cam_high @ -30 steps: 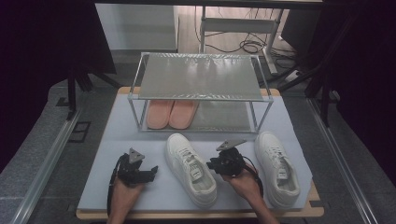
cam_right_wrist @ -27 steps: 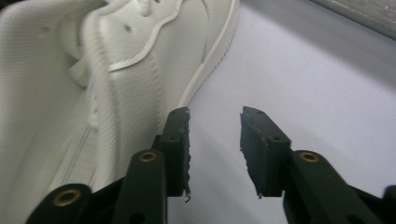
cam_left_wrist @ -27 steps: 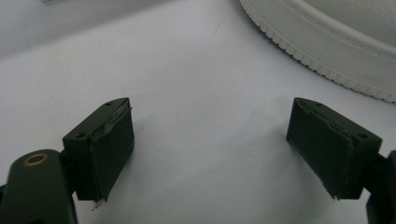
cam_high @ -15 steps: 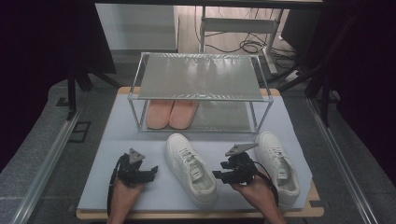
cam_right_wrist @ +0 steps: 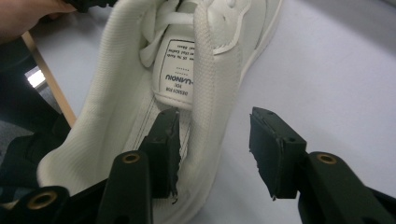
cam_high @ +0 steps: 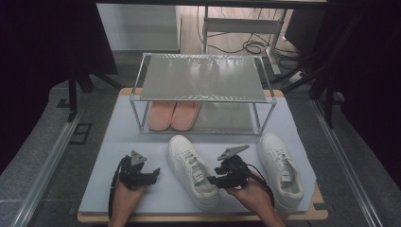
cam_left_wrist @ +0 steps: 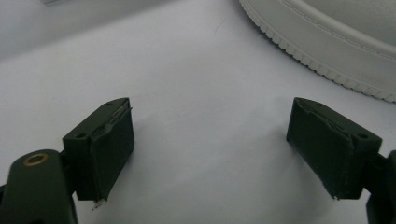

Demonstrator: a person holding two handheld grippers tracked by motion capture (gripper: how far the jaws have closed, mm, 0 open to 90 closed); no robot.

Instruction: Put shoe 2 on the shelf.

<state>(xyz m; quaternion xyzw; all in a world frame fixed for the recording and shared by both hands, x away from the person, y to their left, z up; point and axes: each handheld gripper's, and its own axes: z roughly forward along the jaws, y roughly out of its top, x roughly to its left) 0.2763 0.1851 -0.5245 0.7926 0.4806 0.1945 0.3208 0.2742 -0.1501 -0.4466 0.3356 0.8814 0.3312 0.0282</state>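
Observation:
Two white sneakers lie on the pale mat: one in the middle (cam_high: 193, 174) and one at the right (cam_high: 280, 166). My right gripper (cam_high: 213, 180) is open at the middle sneaker's heel opening. In the right gripper view it (cam_right_wrist: 212, 154) straddles that sneaker's (cam_right_wrist: 187, 70) side collar, one jaw inside the shoe, the other outside over the mat. My left gripper (cam_high: 153, 173) rests low on the mat to the left of this shoe. It (cam_left_wrist: 210, 149) stands open with nothing between its jaws, and the sneaker's ribbed sole (cam_left_wrist: 327, 44) lies ahead at the upper right.
A metal rack with a mesh top (cam_high: 202, 78) stands at the back of the mat. A pair of pink slippers (cam_high: 173, 115) sits on its lower level at the left. The table's wooden front edge (cam_high: 189, 217) runs close behind both hands.
My right gripper has come down and toward the near edge, then shifted left onto the middle sneaker's collar. The left gripper and both shoes have stayed put.

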